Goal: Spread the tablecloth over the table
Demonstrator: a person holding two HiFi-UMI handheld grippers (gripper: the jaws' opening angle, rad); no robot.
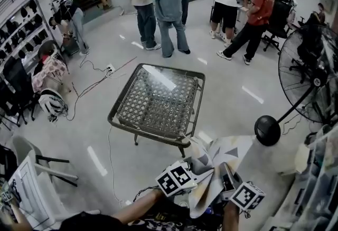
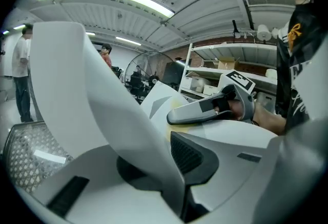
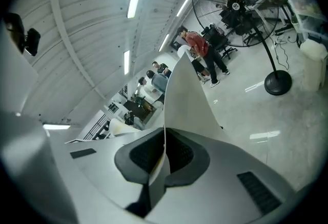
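The table (image 1: pixel 122 100) is a low square one with a glass top over a woven lattice; it stands on the floor ahead of me, and its corner (image 2: pixel 23 154) shows in the left gripper view. The pale tablecloth (image 1: pixel 214 164) with grey triangles hangs bunched between both grippers, short of the table's near edge. My left gripper (image 1: pixel 196 172) is shut on a fold of the tablecloth (image 2: pixel 97 105), which rises between its jaws (image 2: pixel 171 169). My right gripper (image 1: pixel 226 173) is shut on another edge of the cloth (image 3: pixel 187 100), pinched thin between its pads (image 3: pixel 164 156). The right gripper (image 2: pixel 205 110) also shows in the left gripper view.
A large standing fan (image 1: pixel 311 74) with a round black base (image 1: pixel 268 130) is to the right of the table. Several people (image 1: pixel 168 8) stand beyond it. A white chair (image 1: pixel 31 172) sits at lower left, cables (image 1: pixel 95 84) cross the floor, and shelving (image 1: pixel 317 182) lines the right.
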